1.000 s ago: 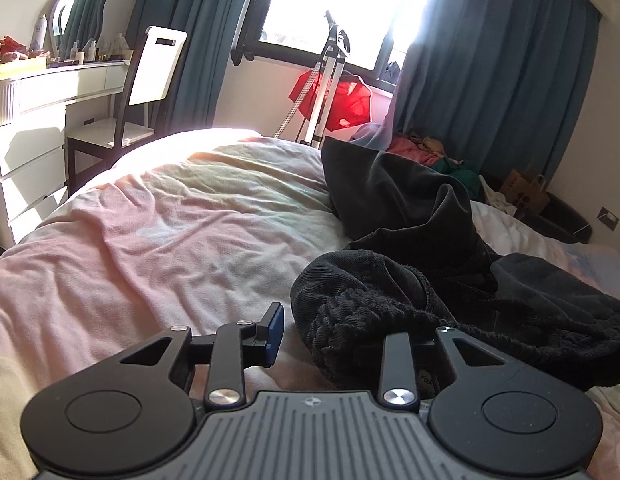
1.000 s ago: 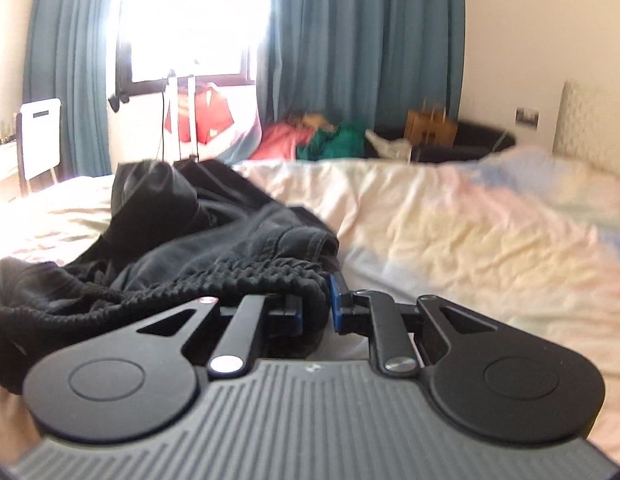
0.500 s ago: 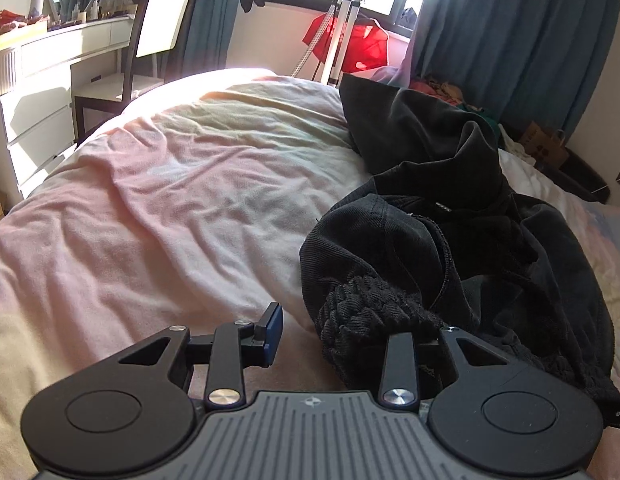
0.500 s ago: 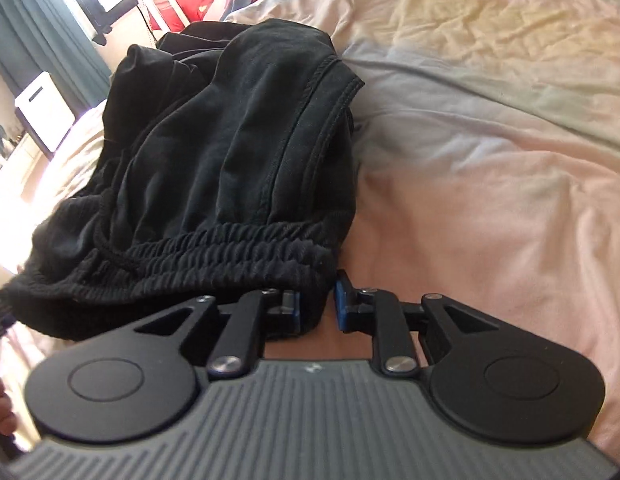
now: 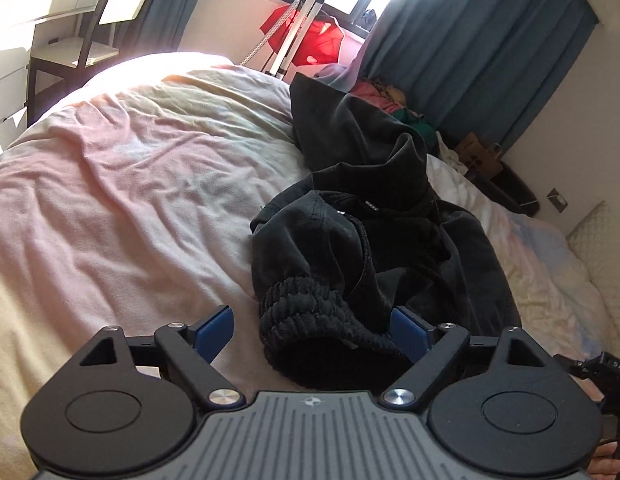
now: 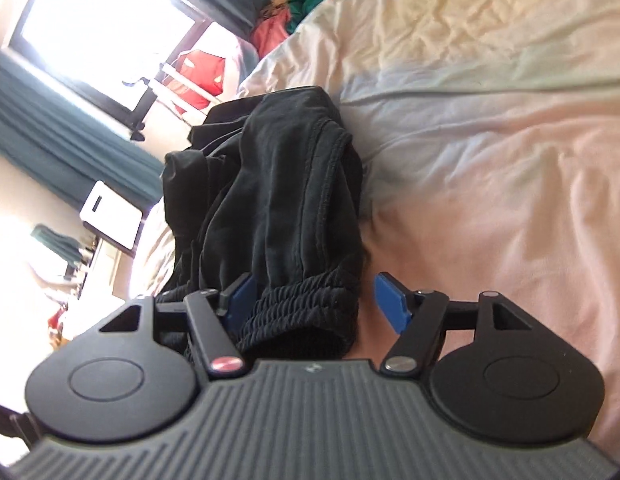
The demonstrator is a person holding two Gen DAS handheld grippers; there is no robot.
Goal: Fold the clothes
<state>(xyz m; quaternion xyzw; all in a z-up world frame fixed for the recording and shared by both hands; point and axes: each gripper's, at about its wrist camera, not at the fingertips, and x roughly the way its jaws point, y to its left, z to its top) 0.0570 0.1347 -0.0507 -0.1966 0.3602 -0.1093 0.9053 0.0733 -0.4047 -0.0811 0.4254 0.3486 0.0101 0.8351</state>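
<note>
A black pair of pants (image 5: 373, 232) lies crumpled on the pastel bedsheet (image 5: 130, 184). Its ribbed waistband (image 5: 306, 320) sits between the fingers of my left gripper (image 5: 313, 326), which is open around it. In the right wrist view the pants (image 6: 278, 200) stretch away from me, and their waistband (image 6: 306, 312) lies between the blue pads of my right gripper (image 6: 315, 300), which is open. The waistband touches the left pad (image 6: 240, 296); the right pad (image 6: 391, 304) stands apart from it.
A white dresser and chair (image 5: 90, 20) stand left of the bed. A tripod (image 5: 298, 16) and red cloth stand under the window. A pile of coloured clothes (image 5: 389, 100) lies beyond the bed by the blue curtains (image 5: 469, 52).
Both grippers have opened; the right one was shut on the waistband. Both cameras now tilt down over the pants, and the right view has rolled sideways.
</note>
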